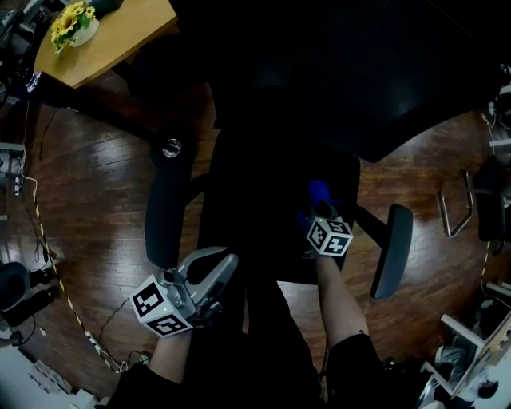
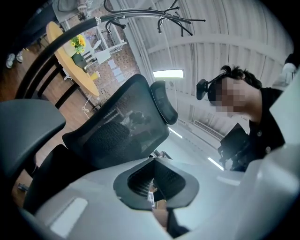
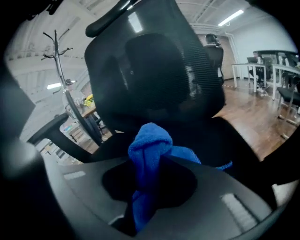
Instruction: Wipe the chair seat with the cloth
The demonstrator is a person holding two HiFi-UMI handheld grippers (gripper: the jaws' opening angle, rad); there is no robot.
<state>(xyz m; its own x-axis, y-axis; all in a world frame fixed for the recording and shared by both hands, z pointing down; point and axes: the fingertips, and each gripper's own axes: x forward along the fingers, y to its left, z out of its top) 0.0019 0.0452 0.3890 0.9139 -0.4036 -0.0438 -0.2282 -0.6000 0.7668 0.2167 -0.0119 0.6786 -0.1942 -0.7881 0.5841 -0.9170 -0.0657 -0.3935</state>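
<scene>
The black office chair's seat [image 1: 255, 200] lies below me in the head view, between its two grey armrests [image 1: 166, 214] [image 1: 390, 249]. My right gripper [image 1: 321, 212] hovers over the right part of the seat, shut on a bunched blue cloth [image 1: 318, 192]. In the right gripper view the blue cloth [image 3: 149, 149] sticks up between the jaws, with the mesh chair back [image 3: 154, 70] behind it and the seat [image 3: 234, 140] beneath. My left gripper [image 1: 226, 265] is at the seat's front left edge, shut on nothing. Its own view faces the chair back [image 2: 122, 126].
A wooden table [image 1: 120, 36] with yellow flowers [image 1: 72, 20] stands at the far left. A dark desk top [image 1: 359, 72] overhangs the chair back. Cables [image 1: 48, 256] run over the wooden floor at left. A metal frame [image 1: 455, 204] stands at right.
</scene>
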